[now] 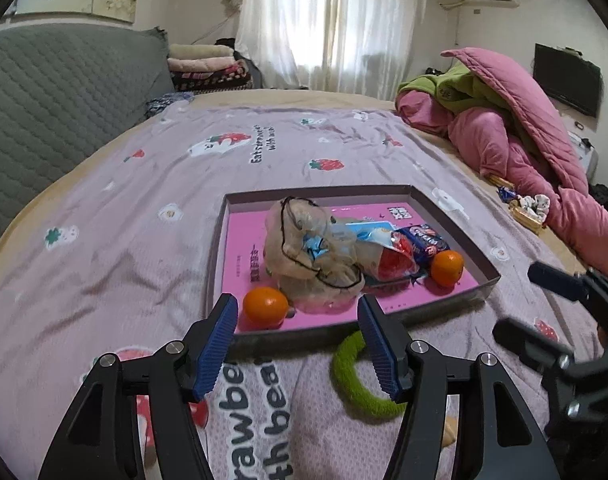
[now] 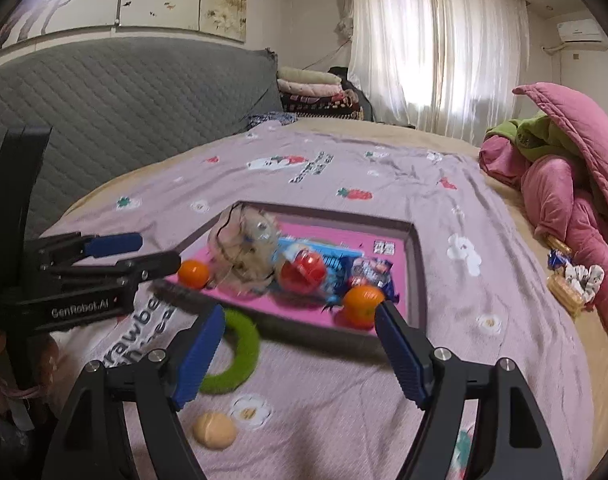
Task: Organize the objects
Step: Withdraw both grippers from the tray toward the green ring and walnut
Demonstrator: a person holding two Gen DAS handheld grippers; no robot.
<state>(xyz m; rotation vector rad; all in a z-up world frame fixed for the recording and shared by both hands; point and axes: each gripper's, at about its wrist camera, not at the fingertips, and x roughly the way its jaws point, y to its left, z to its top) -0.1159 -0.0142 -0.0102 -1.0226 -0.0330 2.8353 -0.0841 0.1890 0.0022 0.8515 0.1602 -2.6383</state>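
Observation:
A shallow box tray (image 1: 320, 193) with a pink bottom lies on the lilac strawberry sheet. It holds a crumpled plastic bag (image 1: 304, 248), a red snack packet (image 1: 394, 260), a blue packet (image 1: 426, 240) and two oranges (image 1: 265, 306) (image 1: 447, 267). My left gripper (image 1: 297, 314) stands open just before the tray's near wall, nothing between its blue pads. A fuzzy green ring (image 1: 356, 384) lies on the sheet under its right finger. My right gripper (image 2: 299, 312) is open too and holds nothing, near the right orange (image 2: 363, 304). A beige round thing (image 2: 215, 430) lies below the green ring (image 2: 235, 360).
A pink and green quilt pile (image 1: 524, 140) fills the bed's right side, with loose snacks and a white scrunchie (image 1: 532, 206) at its foot. A grey padded headboard (image 2: 123, 100) runs along the left. Folded blankets (image 1: 207, 66) are stacked at the far corner.

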